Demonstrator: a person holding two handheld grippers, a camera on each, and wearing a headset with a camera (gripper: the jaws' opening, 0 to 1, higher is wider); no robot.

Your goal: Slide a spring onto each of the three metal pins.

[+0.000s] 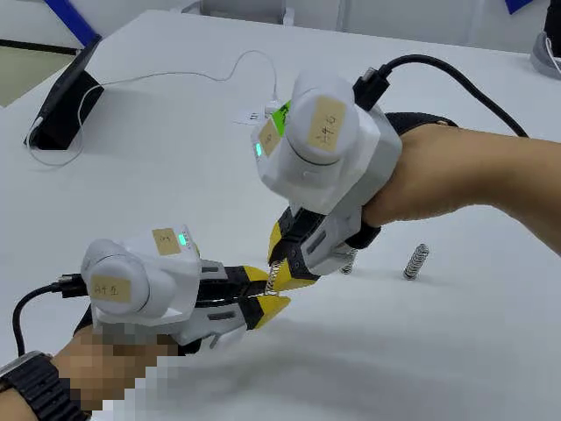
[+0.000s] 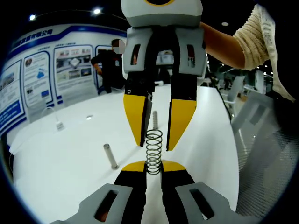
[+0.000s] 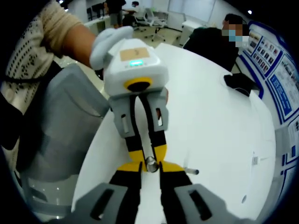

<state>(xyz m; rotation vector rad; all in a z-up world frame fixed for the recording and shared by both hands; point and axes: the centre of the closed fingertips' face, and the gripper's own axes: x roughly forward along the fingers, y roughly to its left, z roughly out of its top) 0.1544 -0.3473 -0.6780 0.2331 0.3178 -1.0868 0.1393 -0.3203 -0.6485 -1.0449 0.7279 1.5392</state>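
bench (image 1: 175,158): white, and it carries the loose parts. No finished pin-and-spring pair can be seen on it.
right claw (image 1: 282,263): comes down from above. Its yellow tips sit narrowly on either side of the held spring, but I cannot tell whether they actually pinch it.
left claw (image 1: 267,289): comes in from below. It is closed tight on the lower end of the held spring.
loose spring (image 1: 415,261): lies on the bench well apart from the claws and is not yet used. A second spring (image 1: 349,261) lies partly hidden behind the right claw.
bare pin (image 2: 110,156): on the bench with no spring on it. A further pin (image 2: 155,120) beyond it also looks bare.
held spring (image 2: 154,150): in the air between the two claws. Whether a pin runs inside it is hidden.
progress: judged early, with the first spring in hand and probably all three pins left to do.
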